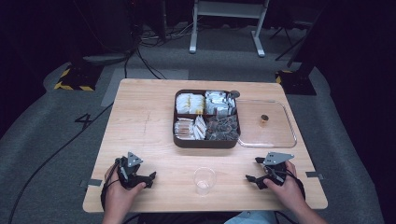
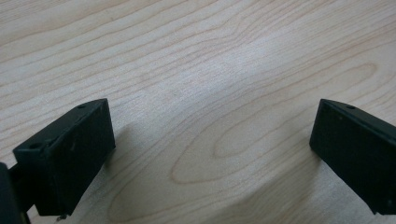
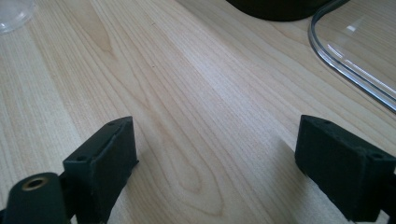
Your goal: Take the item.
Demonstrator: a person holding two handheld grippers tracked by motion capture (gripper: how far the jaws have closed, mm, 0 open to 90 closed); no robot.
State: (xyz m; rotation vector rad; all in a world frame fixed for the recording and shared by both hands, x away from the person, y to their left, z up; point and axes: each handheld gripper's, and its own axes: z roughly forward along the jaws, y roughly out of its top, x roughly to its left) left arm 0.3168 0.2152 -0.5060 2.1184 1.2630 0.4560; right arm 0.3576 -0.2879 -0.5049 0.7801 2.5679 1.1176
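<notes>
A dark box [image 1: 182,140] with four compartments of packets stands at the middle of the wooden table [image 1: 140,116]. Its clear lid [image 1: 280,135] lies flat to its right, with a small brown knob [image 1: 264,118] on it. A clear plastic cup [image 1: 204,180] stands upright near the front edge, between both hands. My left gripper [image 1: 150,179] rests on the table at the front left, jaws wide open over bare wood [image 2: 210,135]. My right gripper [image 1: 254,170] rests at the front right, open too, with nothing between its jaws; the lid's rim [image 3: 345,70] and the cup's edge [image 3: 14,14] show ahead of it.
The table stands on grey floor with cables [image 1: 70,140] running at the left. White frame legs [image 1: 224,28] rise beyond the far edge. Yellow-black striped bases [image 1: 74,79] sit at both far corners. Bare wood lies left of the box.
</notes>
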